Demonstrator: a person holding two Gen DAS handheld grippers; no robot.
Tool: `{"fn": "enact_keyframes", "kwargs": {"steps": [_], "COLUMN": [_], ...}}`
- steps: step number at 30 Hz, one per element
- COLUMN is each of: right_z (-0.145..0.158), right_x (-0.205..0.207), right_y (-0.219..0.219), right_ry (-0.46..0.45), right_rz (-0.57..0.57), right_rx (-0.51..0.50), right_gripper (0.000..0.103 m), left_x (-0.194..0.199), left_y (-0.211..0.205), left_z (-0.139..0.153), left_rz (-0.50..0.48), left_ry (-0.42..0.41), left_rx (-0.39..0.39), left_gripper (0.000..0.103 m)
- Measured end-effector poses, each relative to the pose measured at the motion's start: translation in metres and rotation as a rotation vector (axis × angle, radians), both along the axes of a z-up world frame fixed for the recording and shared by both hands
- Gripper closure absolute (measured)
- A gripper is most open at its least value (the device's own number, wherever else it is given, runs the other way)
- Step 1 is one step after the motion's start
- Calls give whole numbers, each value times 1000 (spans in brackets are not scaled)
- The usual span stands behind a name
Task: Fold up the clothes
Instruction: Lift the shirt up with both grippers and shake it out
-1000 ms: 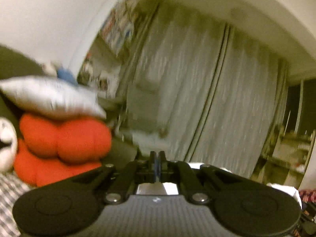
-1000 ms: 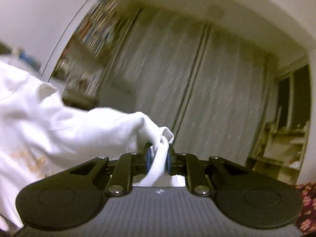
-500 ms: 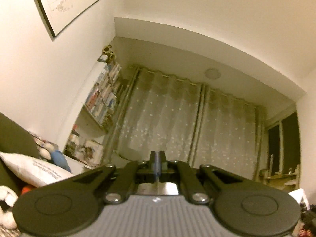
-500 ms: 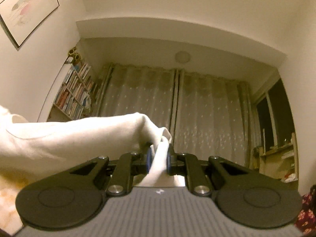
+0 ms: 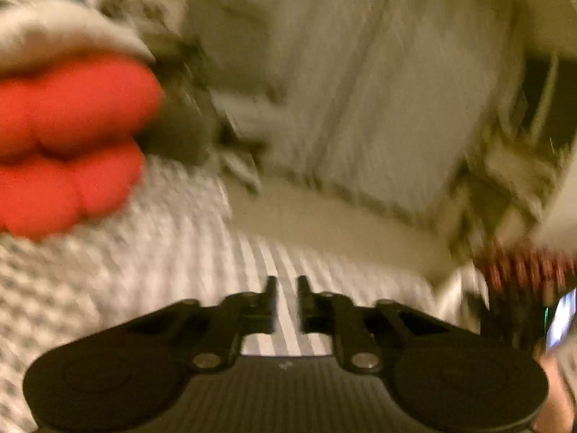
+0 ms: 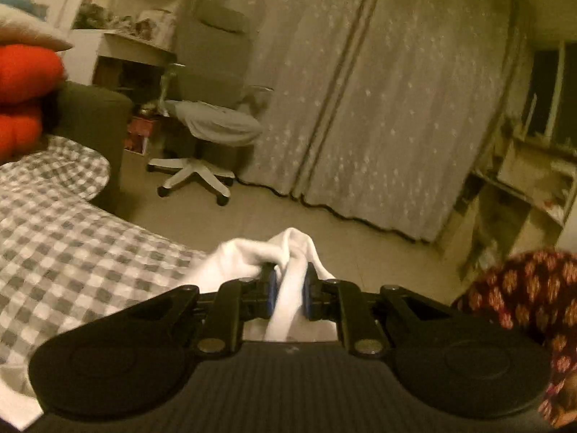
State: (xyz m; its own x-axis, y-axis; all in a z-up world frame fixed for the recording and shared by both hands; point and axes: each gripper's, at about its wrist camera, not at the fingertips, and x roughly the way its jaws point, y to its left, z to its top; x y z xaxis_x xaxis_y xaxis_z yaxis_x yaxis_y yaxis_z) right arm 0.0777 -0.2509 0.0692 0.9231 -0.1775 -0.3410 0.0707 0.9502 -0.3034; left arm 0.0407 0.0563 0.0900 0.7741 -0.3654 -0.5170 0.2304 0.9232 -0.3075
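My right gripper (image 6: 288, 290) is shut on a bunched fold of a white garment (image 6: 249, 256), which trails down and left over the grey checked bed cover (image 6: 72, 231). My left gripper (image 5: 286, 297) shows a narrow gap between its fingers with nothing in it, and it hangs above the checked bed cover (image 5: 126, 259). The left wrist view is heavily blurred by motion.
Red cushions (image 6: 21, 72) and a pale pillow sit at the left on a dark sofa arm (image 6: 97, 122). A white office chair (image 6: 212, 122) stands before long curtains (image 6: 378, 108). Shelves (image 6: 530, 166) are at the right. A dark red floral cloth (image 6: 523, 288) lies at the lower right.
Both grippers have tipped down from facing the ceiling and curtains toward the bed. The left gripper's fingers have parted a little. The white garment now hangs lower and is less spread out.
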Motion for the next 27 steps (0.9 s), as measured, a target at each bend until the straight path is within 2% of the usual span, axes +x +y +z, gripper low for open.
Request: {"fn": "enact_keyframes", "kwargs": {"steps": [3,5,8,11,13,14,15,16,17,19,21,23,25,27], "right_z": [5,11,6,2,2,3,4,5,5,6,9,14,21,28], "right_x": [4,1,-11,-24,-30,-31,-32,-33,-33,-35,-41,-47,-54,-62], "right_y": [-10,-12,-13,-17,-16,-15,-13,-12,-12,-12,-12,-14,-19,-21], "right_ry": [3,9,25,26,18,14,11,8,6,-3,-30,-61,-91,-122], "right_rz": [-11,-8,-5,-3,7,11,16,18,17,15,20,21,24,37], "right_rx": [47,22,17,47,55,55,56,57,62,70,85,96,107,120], "right_gripper": [89,89,88,88,88,88,88,89,89,89,89,89,89,89], "left_x": [-20,-33,-52,-71,-80,-83,-84,-85,-86,-86,-91,-89,-92,-96], "left_y": [-26,-38,-54,-69,-74,-78,-80,-80,-79,-76,-73,-59,-45,-34], "left_z": [-26,-34,-48,-63,-77,-84,-91,-93,-94,-88,-86,-74,-54,-30], "left_rz": [-113,-184,-211,-208,-220,-227,-235,-238,-238,-232,-225,-178,-108,-27], "left_ry": [120,166,174,179,190,200,210,203,193,188,144,107,27,-83], "left_rx": [9,5,84,198,241,265,282,290,297,271,288,252,240,287], "left_gripper": [64,61,40,38,41,55,82,85,98,99,99,100,100,100]}}
